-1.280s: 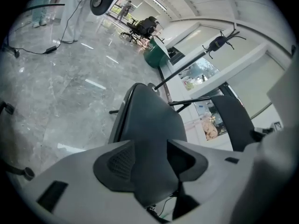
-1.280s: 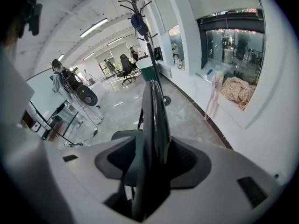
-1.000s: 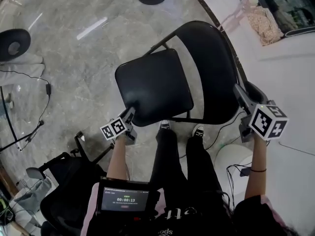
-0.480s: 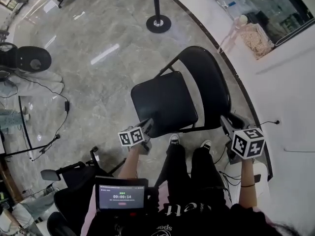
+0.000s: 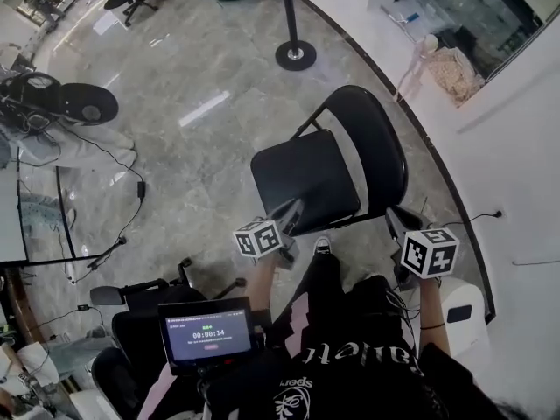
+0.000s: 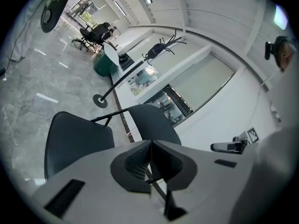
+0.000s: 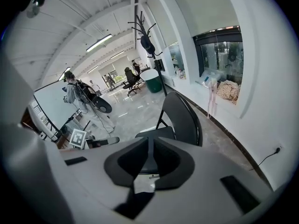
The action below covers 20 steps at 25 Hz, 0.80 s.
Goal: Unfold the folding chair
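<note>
Folding chair [image 5: 328,164] already standing open on the floor [image 5: 175,147] at twelve o'clock from the feet [image 5: 322,246], seat [image 5: 302,178] level, backrest [image 5: 374,138] at its two o'clock. Probably stiff, smooth and fairly light, hinges apt to pinch: best taken by the seat's front edge or backrest rim. Left gripper [image 5: 291,210] at seven o'clock pressed together, empty; right gripper [image 5: 394,222] at four o'clock just closing, nearly together, empty too.

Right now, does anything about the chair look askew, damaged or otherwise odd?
Nothing stands out. The chair stands open and upright on the floor, with its seat down and its back raised. No damage shows. Its feet are mostly hidden under the seat, so I cannot check them.
</note>
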Motion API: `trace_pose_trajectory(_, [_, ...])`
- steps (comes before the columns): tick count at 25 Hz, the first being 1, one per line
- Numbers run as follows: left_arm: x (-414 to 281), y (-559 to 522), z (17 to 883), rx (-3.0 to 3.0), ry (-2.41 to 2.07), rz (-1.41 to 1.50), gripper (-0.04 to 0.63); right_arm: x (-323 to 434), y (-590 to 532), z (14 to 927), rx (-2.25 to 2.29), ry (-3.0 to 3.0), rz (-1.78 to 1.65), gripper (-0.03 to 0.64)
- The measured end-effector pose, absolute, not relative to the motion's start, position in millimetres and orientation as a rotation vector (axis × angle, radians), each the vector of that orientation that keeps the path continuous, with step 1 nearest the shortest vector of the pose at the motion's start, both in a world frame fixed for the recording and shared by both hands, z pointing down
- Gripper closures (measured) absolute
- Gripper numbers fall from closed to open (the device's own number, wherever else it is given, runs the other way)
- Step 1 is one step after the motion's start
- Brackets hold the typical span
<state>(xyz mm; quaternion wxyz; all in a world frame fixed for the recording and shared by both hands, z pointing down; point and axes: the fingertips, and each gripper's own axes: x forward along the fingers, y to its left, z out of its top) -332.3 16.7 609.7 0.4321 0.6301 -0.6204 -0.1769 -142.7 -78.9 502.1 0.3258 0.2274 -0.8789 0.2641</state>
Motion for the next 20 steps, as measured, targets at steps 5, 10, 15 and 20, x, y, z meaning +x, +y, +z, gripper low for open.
trace_pose_trajectory(5, [-278.1, 22.9, 585.6, 1.649, -1.5, -0.387, 0.583, -120.1, -52.7, 496.6, 0.587, -2.322, 0.74, 0.571])
trace_pose_trajectory(10, [-225.9, 25.5, 567.2, 1.745, -1.451, -0.303, 0.591, -86.5, -32.1, 478.8, 0.591, -2.354, 0.716, 0.572])
trace_pose_trajectory(15, [-157.4, 24.2, 550.6, 1.847, -1.384, -0.232, 0.591, -29.0, 3.0, 475.1, 0.601, -2.37, 0.748, 0.572])
trace_pose_trajectory(20, [-81.8, 39.5, 536.2, 1.873, -1.402, -0.206, 0.591, 42.4, 46.2, 473.4, 0.606, -2.392, 0.763, 0.575])
